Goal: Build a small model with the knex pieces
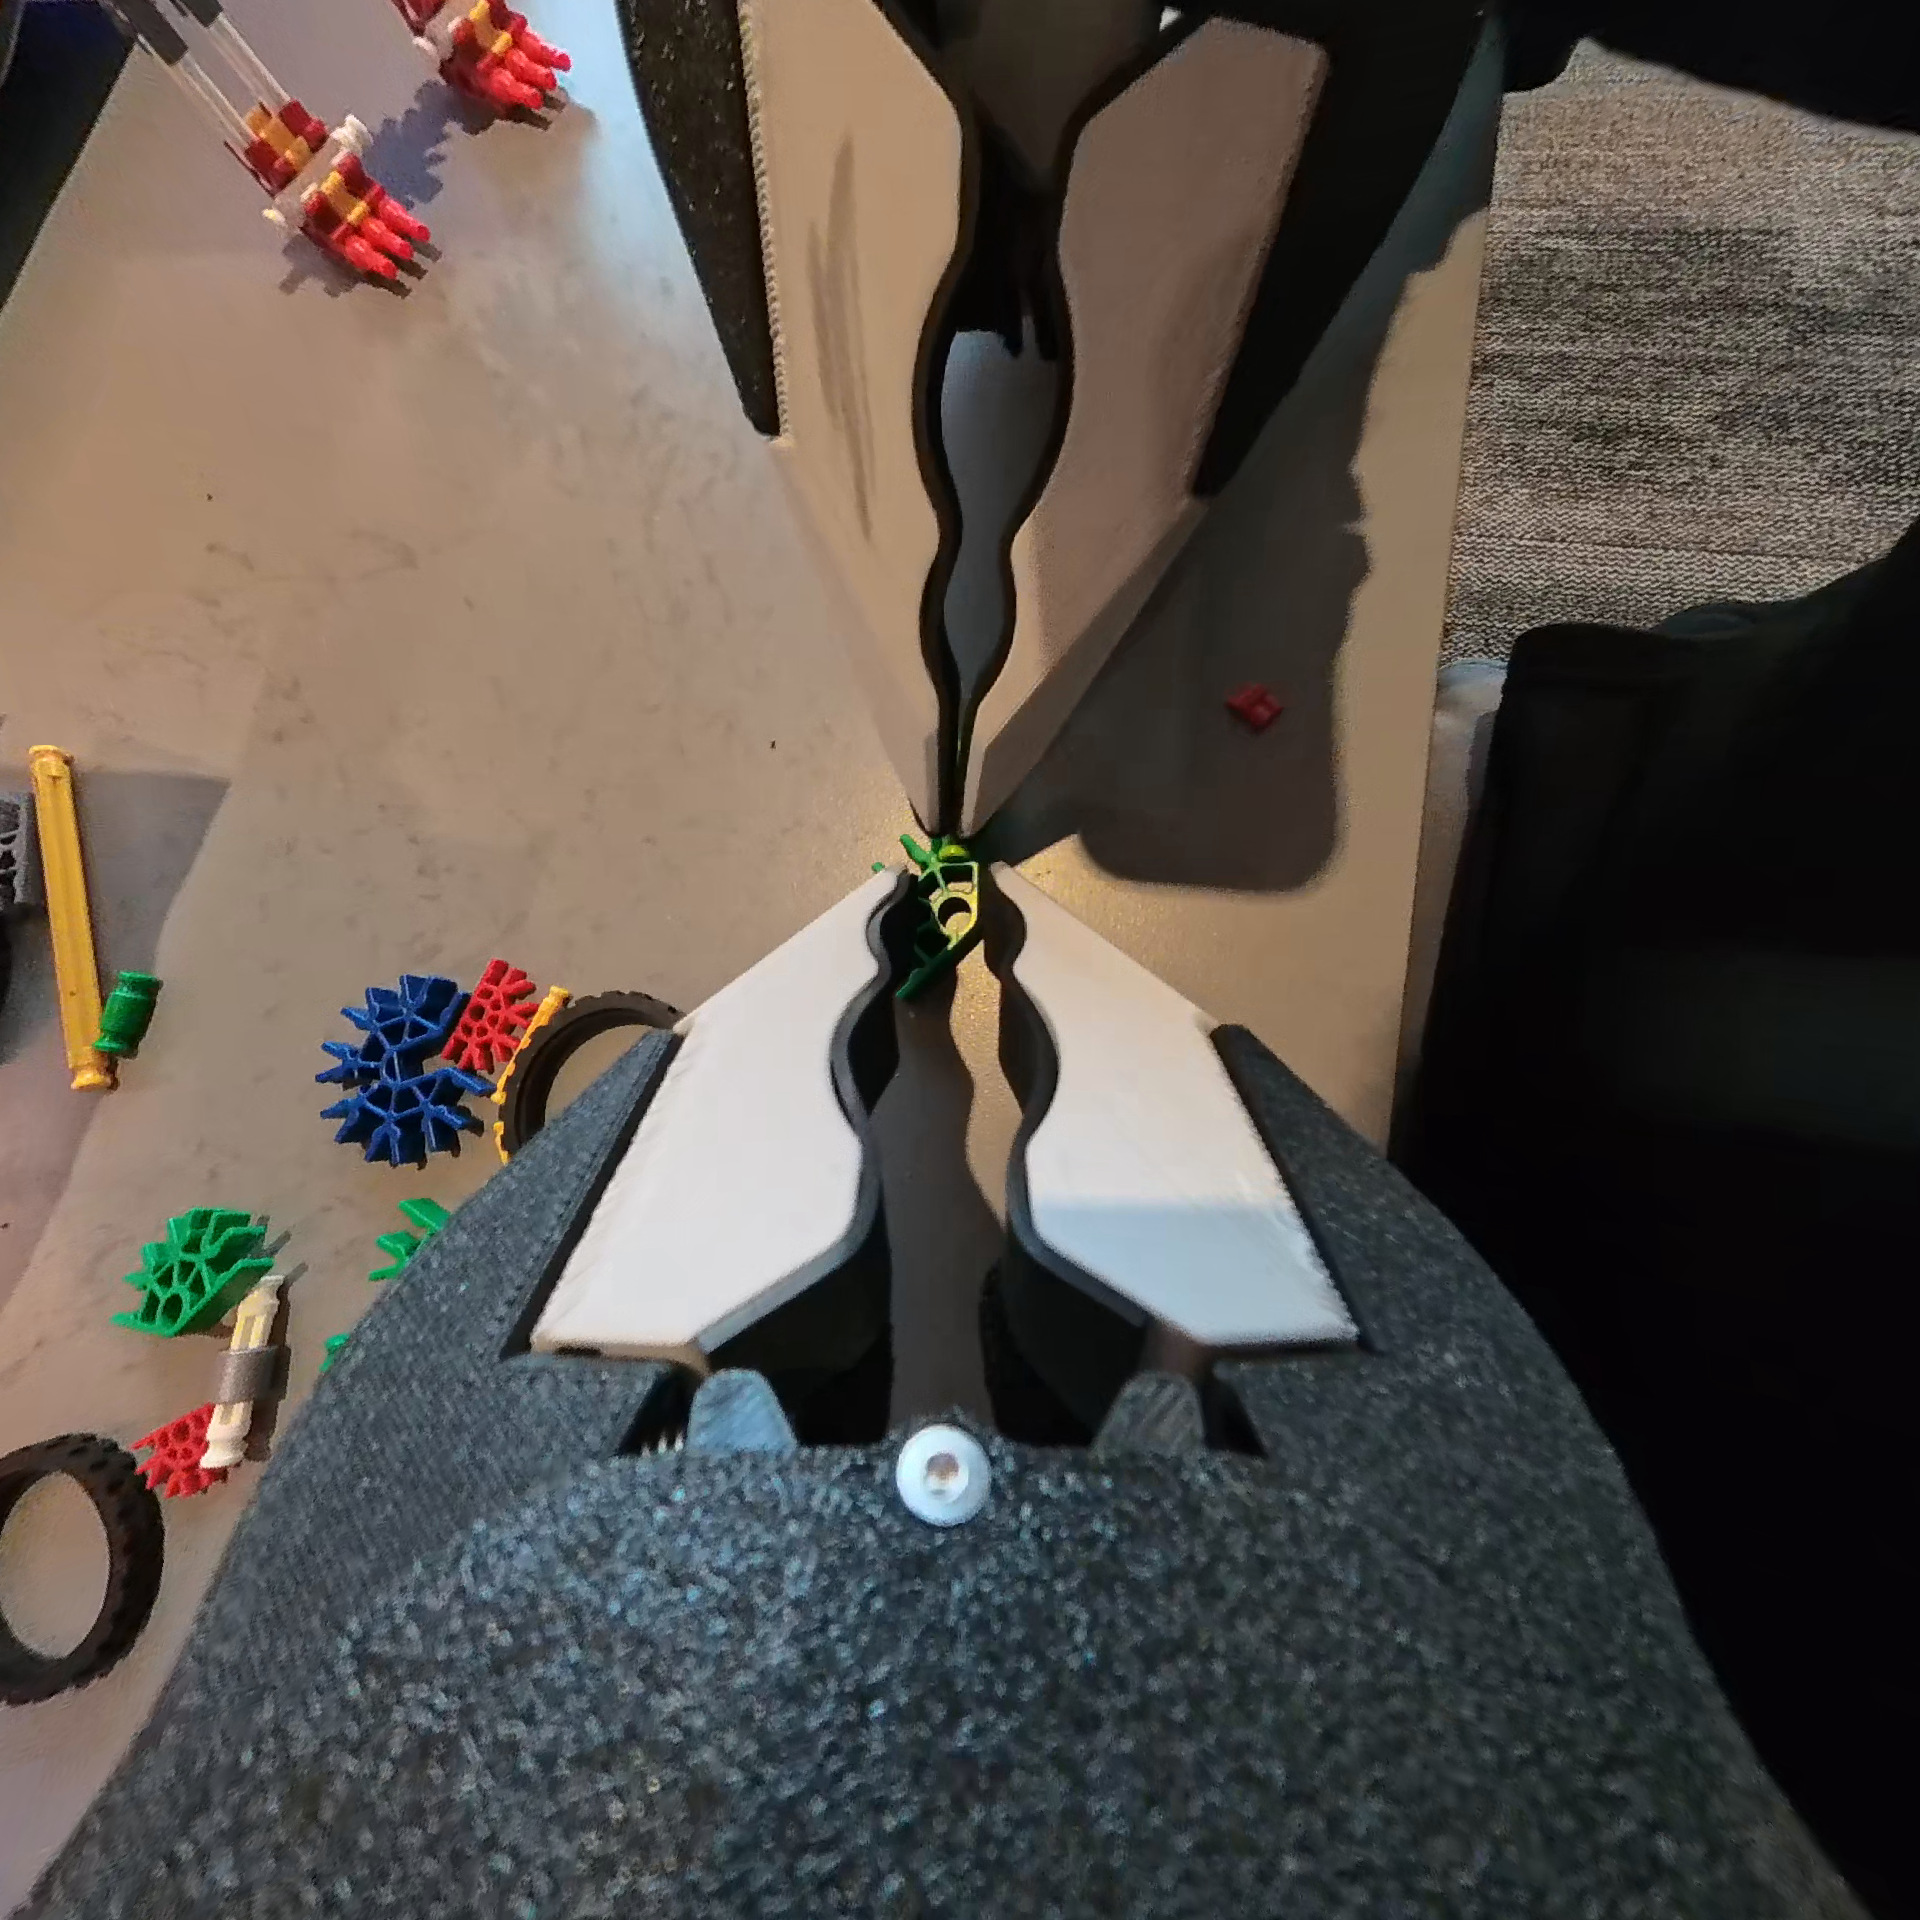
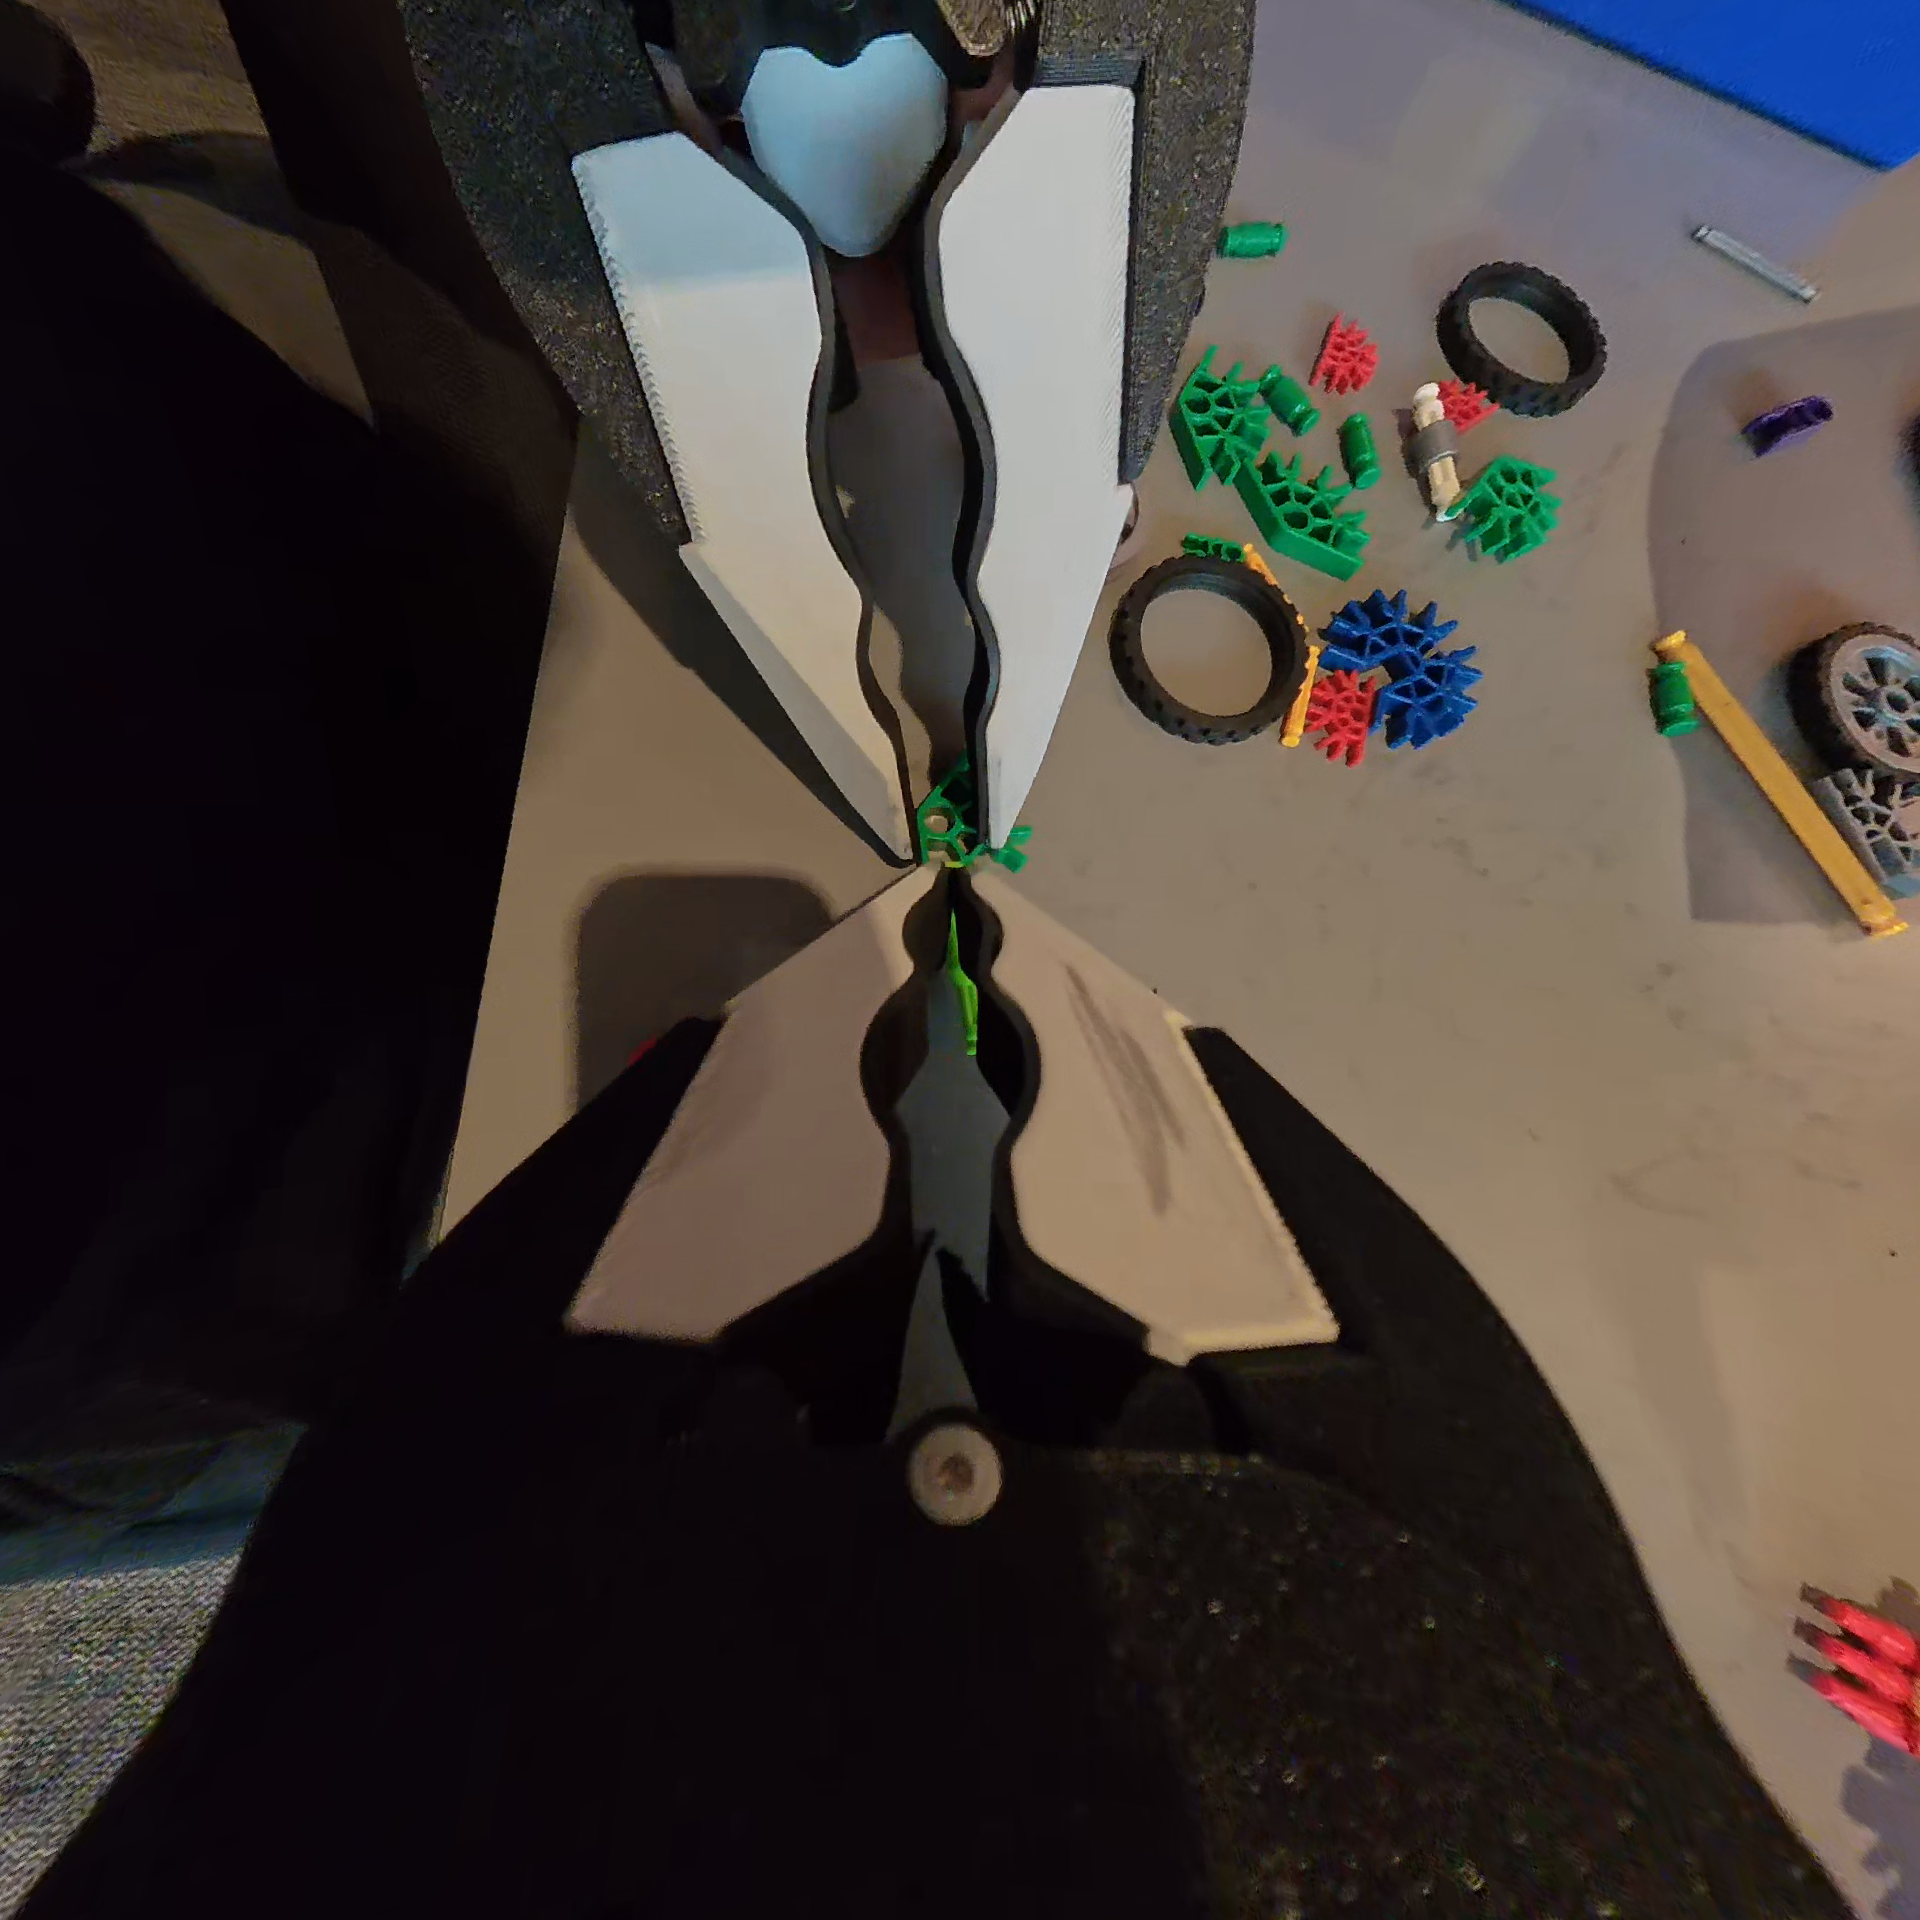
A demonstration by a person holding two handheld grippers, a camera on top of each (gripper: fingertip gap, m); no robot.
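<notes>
My left gripper (image 1: 945,883) is shut on a small green connector (image 1: 940,925), held just above the grey table (image 1: 520,623). My right gripper (image 1: 951,816) comes in from the opposite side, tip to tip with the left one. It is shut on a thin light-green rod (image 2: 964,987) that lies between its pads. In the right wrist view, my right gripper (image 2: 951,883) points at the green connector (image 2: 948,821) in the left gripper (image 2: 948,836). The rod's end meets the connector; the joint itself is hidden by the fingertips.
Loose pieces lie to one side: blue connectors (image 1: 400,1070), black tyres (image 2: 1210,649), green connectors (image 2: 1299,509), a yellow rod (image 1: 68,914), a wheel with a hub (image 2: 1870,707). A red and white assembly (image 1: 353,197) sits farther off. A small red piece (image 1: 1254,707) lies near the table edge, with carpet (image 1: 1704,312) beyond.
</notes>
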